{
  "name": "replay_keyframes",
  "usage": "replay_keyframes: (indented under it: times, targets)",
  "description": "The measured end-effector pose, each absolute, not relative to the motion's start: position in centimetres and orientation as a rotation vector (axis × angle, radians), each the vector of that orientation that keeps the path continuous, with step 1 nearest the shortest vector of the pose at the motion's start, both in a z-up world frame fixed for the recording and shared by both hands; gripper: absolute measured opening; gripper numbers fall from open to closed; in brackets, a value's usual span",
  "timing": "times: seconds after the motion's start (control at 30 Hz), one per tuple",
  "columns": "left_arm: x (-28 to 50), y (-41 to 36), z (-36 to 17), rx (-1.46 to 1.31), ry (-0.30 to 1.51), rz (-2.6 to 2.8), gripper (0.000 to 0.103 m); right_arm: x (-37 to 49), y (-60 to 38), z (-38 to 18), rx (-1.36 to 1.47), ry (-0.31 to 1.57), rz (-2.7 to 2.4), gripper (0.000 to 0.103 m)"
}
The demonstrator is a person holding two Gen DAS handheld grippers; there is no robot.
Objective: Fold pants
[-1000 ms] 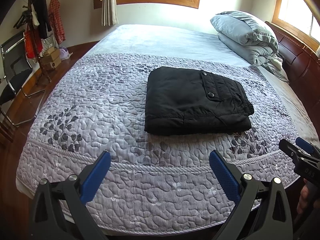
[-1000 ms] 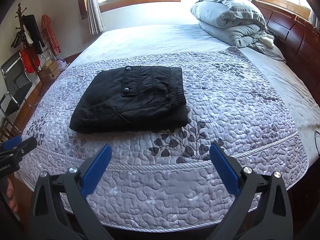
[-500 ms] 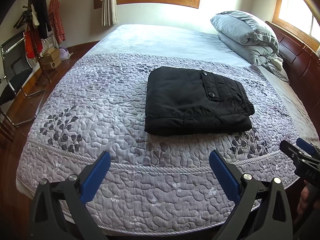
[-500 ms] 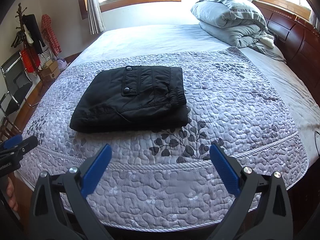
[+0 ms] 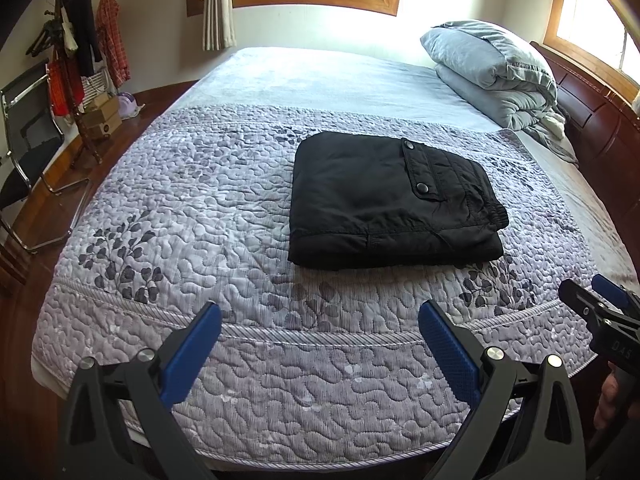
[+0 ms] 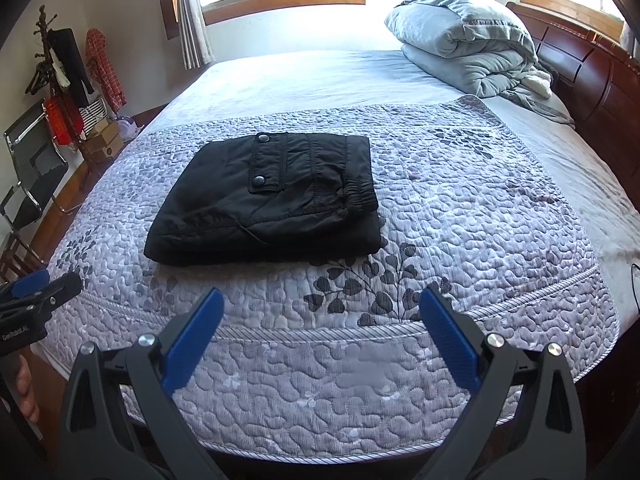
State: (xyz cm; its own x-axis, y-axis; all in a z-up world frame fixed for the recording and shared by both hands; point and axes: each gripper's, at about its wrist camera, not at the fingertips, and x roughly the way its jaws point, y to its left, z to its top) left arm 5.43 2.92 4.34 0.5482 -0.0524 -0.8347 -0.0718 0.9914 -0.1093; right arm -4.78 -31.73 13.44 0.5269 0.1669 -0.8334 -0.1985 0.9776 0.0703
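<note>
Black pants (image 5: 384, 204) (image 6: 276, 204) lie folded into a compact rectangle on the grey quilted bedspread (image 5: 200, 208) (image 6: 460, 208), snap pocket facing up, elastic waistband toward the right. My left gripper (image 5: 320, 344) hovers over the near edge of the bed, open and empty, well short of the pants. My right gripper (image 6: 320, 330) is likewise open and empty above the bed's near edge. The right gripper also shows at the right edge of the left wrist view (image 5: 600, 304), and the left gripper at the left edge of the right wrist view (image 6: 40, 288).
A folded grey duvet (image 5: 496, 72) (image 6: 468, 36) lies at the head end by the dark wooden headboard (image 6: 592, 76). A coat stand with clothes (image 5: 76, 60), boxes (image 5: 100, 120) and a metal chair (image 5: 28, 152) stand on the wooden floor to the left.
</note>
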Motion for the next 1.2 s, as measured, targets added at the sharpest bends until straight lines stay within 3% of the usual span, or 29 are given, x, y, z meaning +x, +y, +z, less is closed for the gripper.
replay_keyframes:
  times: [1.2]
  targets:
    - [5.3, 3.1, 4.6, -0.146, 0.982, -0.021, 0.099, -4.7, -30.6, 12.8, -0.048, 1.014, 0.236, 0.098]
